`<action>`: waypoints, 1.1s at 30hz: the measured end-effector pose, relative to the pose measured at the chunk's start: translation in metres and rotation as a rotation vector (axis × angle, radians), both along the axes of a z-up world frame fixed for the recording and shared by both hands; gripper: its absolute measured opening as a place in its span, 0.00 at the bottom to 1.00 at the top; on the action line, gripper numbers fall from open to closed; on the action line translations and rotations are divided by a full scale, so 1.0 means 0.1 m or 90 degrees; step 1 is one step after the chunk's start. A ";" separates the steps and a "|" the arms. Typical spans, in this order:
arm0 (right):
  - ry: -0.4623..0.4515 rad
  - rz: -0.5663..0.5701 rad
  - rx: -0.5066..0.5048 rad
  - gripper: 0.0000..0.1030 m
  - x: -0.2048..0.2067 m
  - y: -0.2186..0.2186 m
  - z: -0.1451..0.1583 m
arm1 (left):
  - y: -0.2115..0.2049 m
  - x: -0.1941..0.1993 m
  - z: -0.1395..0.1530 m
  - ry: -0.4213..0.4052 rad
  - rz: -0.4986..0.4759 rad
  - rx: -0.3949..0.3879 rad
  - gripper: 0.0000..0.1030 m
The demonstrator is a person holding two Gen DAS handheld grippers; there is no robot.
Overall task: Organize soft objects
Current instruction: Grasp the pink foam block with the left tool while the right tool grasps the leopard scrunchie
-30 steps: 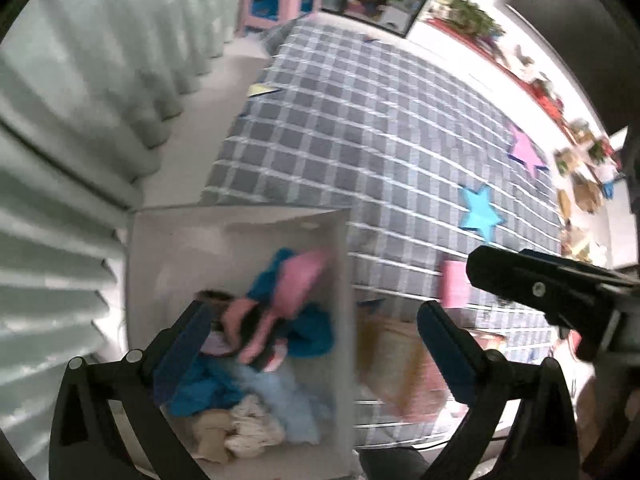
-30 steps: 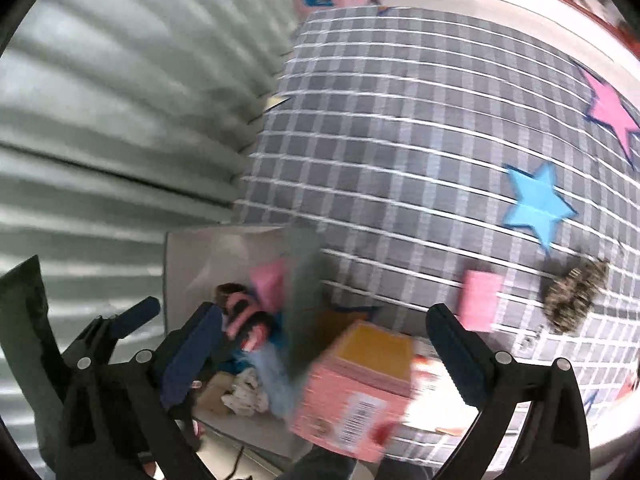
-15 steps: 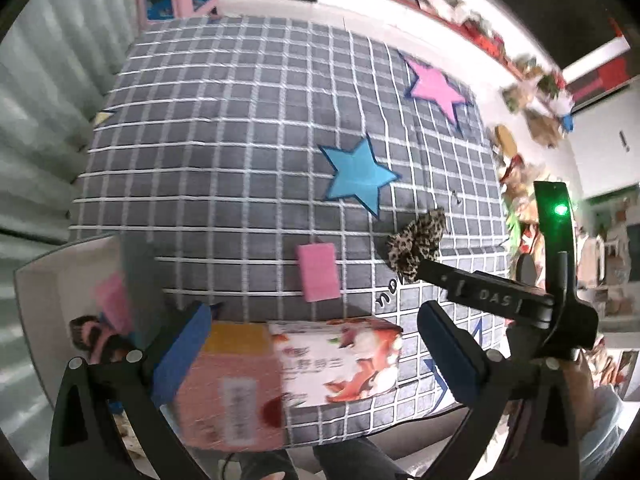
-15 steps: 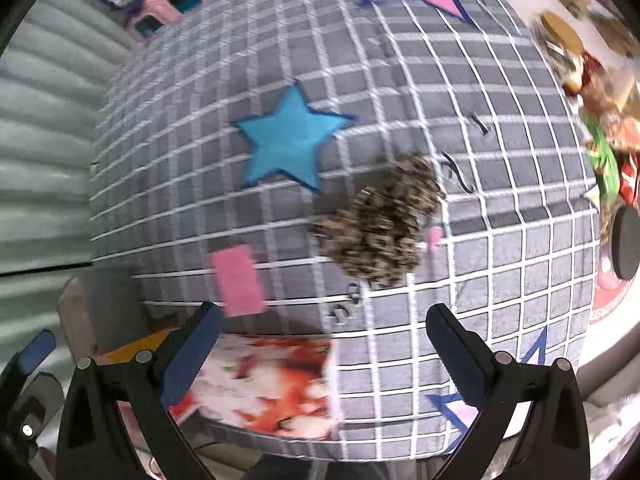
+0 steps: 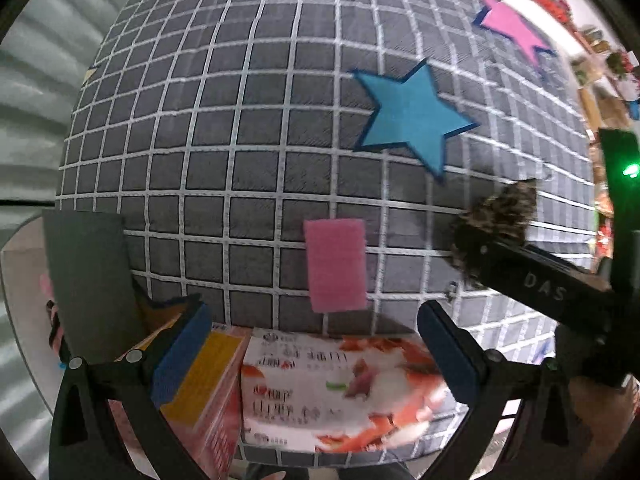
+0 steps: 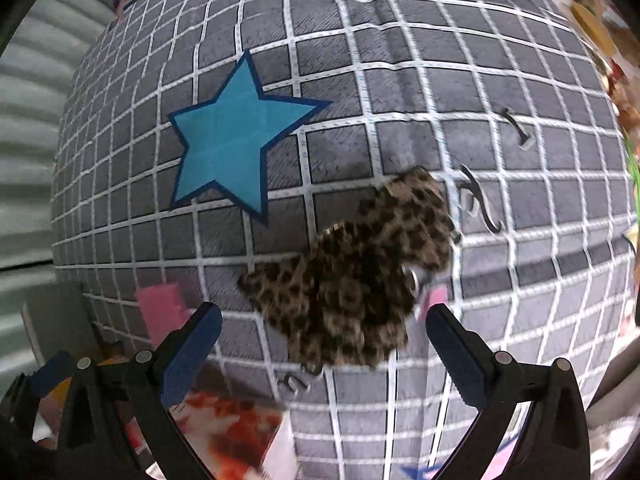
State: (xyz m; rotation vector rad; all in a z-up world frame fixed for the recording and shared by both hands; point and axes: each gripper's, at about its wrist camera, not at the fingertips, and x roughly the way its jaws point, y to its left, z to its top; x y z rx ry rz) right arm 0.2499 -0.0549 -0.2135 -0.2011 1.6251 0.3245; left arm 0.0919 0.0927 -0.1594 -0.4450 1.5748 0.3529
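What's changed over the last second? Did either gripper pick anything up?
Both grippers swung away from the bin of soft items onto the checked mat. The right gripper now closes in on the leopard-print cloth; the left gripper faces the pink sponge. Both stayed open and empty; cloth and sponge lie unmoved.

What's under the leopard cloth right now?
The leopard cloth lies on the grid blanket. A pink bit and a metal ring peek out at its right edge. Anything else beneath is covered. The right claw is open in front of it.
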 end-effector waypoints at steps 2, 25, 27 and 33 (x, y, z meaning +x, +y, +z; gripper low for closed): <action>0.001 0.022 -0.015 1.00 0.02 0.04 -0.11 | -0.03 0.04 -0.13 0.020 -0.001 0.009 1.00; 0.006 0.034 0.004 0.40 0.21 -0.23 -0.16 | -0.27 0.43 -0.98 0.141 0.005 0.024 1.00; 0.009 0.031 0.010 0.40 0.22 -0.29 -0.11 | -0.23 0.46 -1.05 0.139 0.025 0.011 1.00; 0.009 0.020 0.028 0.40 0.13 -0.44 0.07 | -0.07 0.38 -1.20 0.163 0.078 -0.062 1.00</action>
